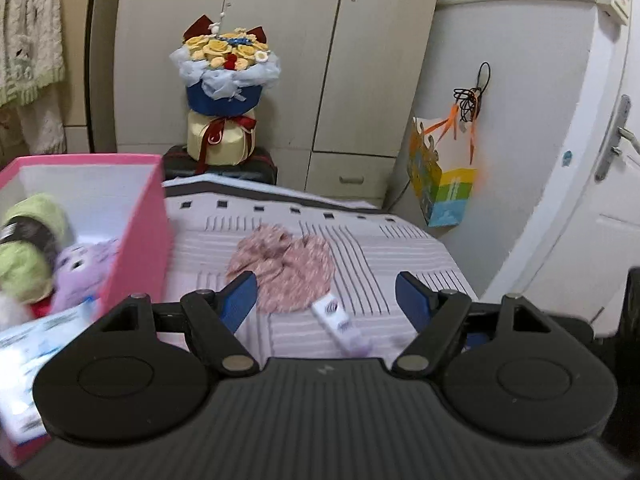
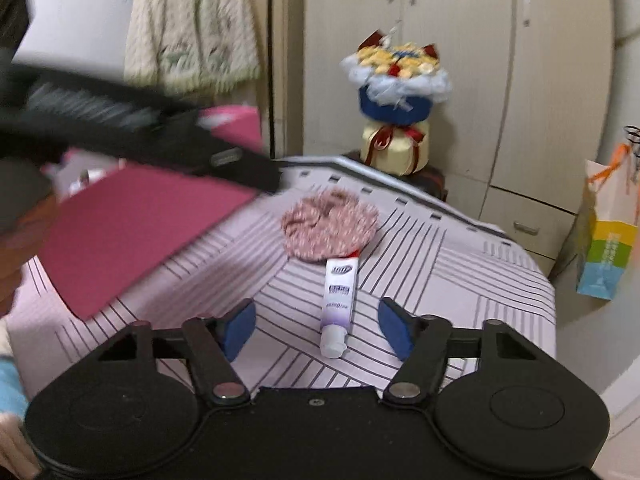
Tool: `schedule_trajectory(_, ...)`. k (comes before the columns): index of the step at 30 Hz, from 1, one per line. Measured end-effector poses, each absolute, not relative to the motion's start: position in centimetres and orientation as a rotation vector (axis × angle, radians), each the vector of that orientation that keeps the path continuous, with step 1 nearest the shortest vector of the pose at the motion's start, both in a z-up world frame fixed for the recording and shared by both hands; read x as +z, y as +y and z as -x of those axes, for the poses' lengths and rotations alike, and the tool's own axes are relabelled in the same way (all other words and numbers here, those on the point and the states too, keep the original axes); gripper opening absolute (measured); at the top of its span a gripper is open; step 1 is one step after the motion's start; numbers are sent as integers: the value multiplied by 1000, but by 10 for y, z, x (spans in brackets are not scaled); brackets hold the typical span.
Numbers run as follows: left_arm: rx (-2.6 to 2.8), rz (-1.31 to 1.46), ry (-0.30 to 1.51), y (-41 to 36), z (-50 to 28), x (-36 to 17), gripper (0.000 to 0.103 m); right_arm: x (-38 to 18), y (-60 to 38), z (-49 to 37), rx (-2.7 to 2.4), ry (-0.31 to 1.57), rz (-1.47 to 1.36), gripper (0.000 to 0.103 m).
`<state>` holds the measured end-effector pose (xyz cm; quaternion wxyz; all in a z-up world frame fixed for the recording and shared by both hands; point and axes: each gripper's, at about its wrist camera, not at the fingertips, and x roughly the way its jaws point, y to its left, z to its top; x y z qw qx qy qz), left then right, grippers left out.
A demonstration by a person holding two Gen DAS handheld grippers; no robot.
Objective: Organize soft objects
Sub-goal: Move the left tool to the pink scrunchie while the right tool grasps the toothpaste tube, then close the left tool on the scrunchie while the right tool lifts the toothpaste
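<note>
**Closing squarely on the tube**

Right tongs [image 2: 317, 316] released, straddling the white tube [image 2: 338, 296] on the striped bed [image 2: 460, 280], blue pads clear of it on both sides. Tube lying cap toward the camera, far end touching or slipping under the pink floral cloth [image 2: 330, 224]; hard to tell which. Left tongs [image 1: 325, 286] likewise released and empty, hovering above the near edge of that cloth. Pink box [image 1: 136, 240] at the left of that view, with a purple plush [image 1: 82, 272] and green yarn [image 1: 36, 216] inside.

Judged step: picking up the tube. Lower until the pads sit level with the tube's body, not the cap. Centre it for contact from both pads at once, or risk a roll or skid on the sheet. Squeeze gently, given a soft tube apt to buckle or ooze. Lift straight up, watching for the cloth snagging on the far end. Keep the left tongs out of the way, or ready for the cloth, probably next for the box
</note>
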<state>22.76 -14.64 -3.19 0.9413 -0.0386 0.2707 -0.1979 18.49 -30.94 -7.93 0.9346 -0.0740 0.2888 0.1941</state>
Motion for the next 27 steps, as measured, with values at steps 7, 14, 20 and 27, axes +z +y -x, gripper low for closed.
schedule_trajectory(7,-290,60,604,-180,-287,-65,75,-106,-315,-240,425,665,93,43)
schedule_trajectory(14,-208,80,645,-189,-320,-91,75,-118,-313,-250,444,672,116,28)
schedule_trajectory(20,-141,97,646,-186,-326,-105,76,-121,-314,-252,434,644,89,27)
schedule_trajectory(27,-120,147,687,-183,-334,-114,79,-119,-317,-238,389,631,106,27)
